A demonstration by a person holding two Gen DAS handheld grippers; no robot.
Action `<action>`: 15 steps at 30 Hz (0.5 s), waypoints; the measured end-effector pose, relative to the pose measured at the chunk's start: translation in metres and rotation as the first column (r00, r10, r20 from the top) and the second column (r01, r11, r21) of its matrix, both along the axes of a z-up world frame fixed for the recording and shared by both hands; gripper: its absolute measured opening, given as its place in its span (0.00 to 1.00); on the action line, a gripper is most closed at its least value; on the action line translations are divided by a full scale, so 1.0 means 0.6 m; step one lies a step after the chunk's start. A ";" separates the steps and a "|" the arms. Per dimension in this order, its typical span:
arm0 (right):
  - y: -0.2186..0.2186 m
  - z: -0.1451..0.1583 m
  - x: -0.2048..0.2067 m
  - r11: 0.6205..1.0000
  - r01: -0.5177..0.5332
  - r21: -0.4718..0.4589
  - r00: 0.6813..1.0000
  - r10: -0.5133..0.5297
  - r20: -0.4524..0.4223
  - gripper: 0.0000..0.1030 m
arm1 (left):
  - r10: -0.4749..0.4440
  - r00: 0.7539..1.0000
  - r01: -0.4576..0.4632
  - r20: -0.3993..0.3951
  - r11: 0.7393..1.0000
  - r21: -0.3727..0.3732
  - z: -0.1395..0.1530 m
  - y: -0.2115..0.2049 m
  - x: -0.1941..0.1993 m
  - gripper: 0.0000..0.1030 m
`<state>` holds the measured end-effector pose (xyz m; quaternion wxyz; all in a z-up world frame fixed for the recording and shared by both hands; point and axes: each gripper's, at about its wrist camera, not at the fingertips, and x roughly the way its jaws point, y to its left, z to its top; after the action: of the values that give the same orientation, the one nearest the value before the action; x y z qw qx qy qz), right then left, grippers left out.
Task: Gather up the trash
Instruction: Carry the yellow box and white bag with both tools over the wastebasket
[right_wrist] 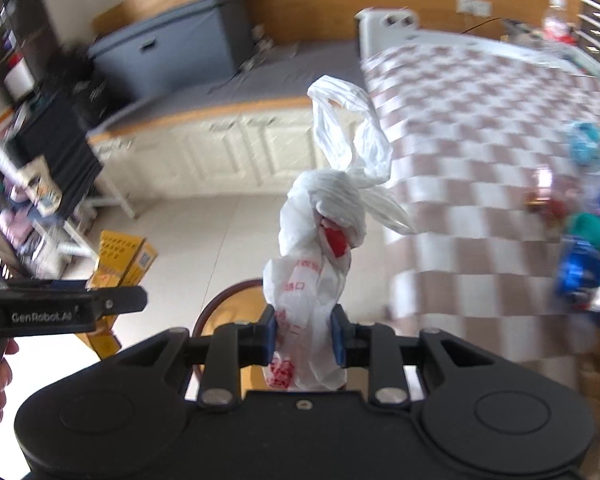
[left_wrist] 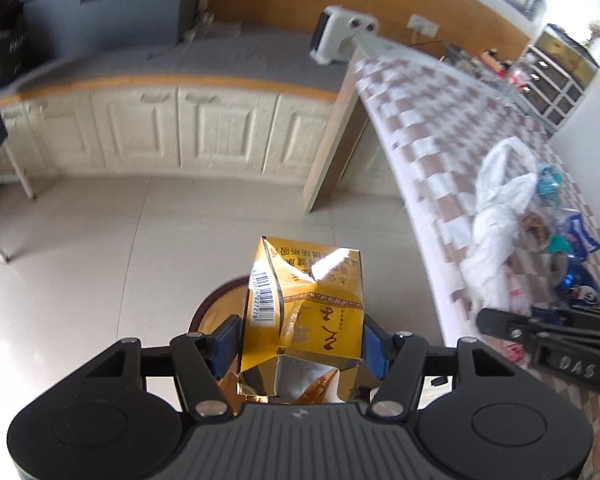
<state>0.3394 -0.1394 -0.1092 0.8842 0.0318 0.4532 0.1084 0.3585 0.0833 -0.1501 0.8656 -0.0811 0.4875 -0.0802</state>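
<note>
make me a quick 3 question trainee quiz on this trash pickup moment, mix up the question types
1. True or false: the left tool is empty.
2. Multiple choice: what does the right tool grip? A) a blue can B) a knotted white plastic bag C) a teal cup
3. Short answer: what pattern covers the table where more litter lies?

Key
1. False; it is shut on a crumpled yellow carton.
2. B
3. A brown and white checkered cloth.
</note>
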 end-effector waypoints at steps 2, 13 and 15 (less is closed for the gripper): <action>0.027 -0.024 0.019 0.999 -0.040 -0.013 0.998 0.039 -0.043 0.27 | 0.013 0.999 -0.014 -0.037 1.000 -0.010 -0.025 0.015 0.010 0.61; 0.131 -0.190 0.109 0.985 -0.173 0.031 0.933 0.173 -0.316 0.27 | 0.084 0.970 -0.100 -0.228 0.993 -0.060 -0.152 0.065 0.074 0.61; 0.144 -0.230 0.124 0.983 -0.175 0.046 0.913 0.180 -0.366 0.27 | 0.097 0.961 -0.123 -0.261 0.989 -0.086 -0.174 0.074 0.092 0.61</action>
<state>0.4139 -0.0529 -0.2474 0.7696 0.0155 0.6116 0.1829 0.4136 0.1274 -0.2548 0.7934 -0.1613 0.5851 -0.0455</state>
